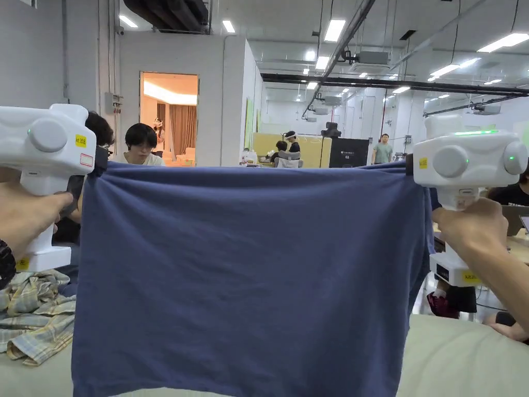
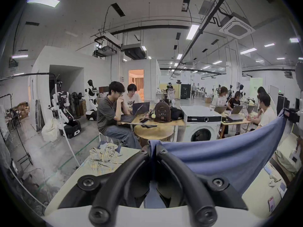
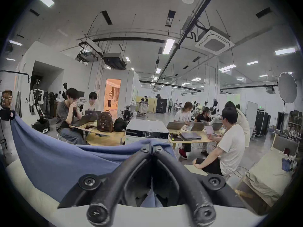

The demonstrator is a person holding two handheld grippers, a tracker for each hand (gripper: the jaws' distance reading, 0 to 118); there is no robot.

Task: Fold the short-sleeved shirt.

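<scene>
Holding the blue shirt [image 1: 248,279] up by its top edge, you have it stretched between the left gripper [image 2: 153,150] and the right gripper [image 3: 151,147], and each one's jaws are pinched together on a top corner of the cloth. In the head view the fabric hangs as a flat, nearly smooth sheet in front of you, its lower hem dropping down toward the surface; spread like this, the weight of the cloth pulls out wrinkles and squares the edges, which looks like preparation for laying it down flat or doubling it over. The top edge sags a little between your grips in both gripper views, so a touch more outward tension would likely help.

Below you is a pale, padded counter [image 1: 465,362], with a crumpled plaid garment [image 1: 36,315] lying at its left end, just beside the hanging shirt. Beyond is a large open workroom: people at tables with laptops, a white washing machine [image 2: 202,124] close behind your work surface, and a brown backpack [image 2: 162,111] on a round table.
</scene>
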